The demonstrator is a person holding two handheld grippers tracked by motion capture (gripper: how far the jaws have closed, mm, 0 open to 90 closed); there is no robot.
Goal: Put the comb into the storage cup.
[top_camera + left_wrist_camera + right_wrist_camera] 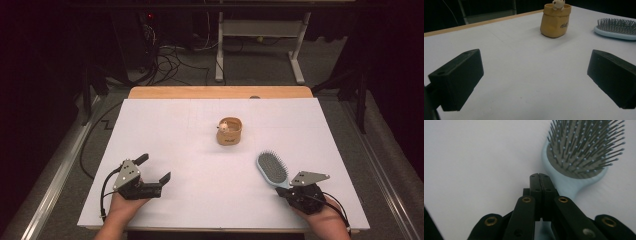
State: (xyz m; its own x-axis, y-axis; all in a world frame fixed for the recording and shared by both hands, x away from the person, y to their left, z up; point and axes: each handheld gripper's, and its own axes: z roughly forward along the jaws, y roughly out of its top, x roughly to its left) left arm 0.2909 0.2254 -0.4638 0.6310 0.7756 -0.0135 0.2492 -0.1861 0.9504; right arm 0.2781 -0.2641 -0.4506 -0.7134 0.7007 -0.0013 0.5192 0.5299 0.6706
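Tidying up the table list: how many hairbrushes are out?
1: a light blue hairbrush lies bristles-up at the table's near right, just ahead of the right gripper. None seems hidden.

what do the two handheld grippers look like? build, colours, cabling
Both grippers, left and right, are black, each topped by a grey three-cornered plate with a black cable trailing behind. Left has blocky black jaw pads; right's linkage has brass-coloured rivets. No sleeves visible.
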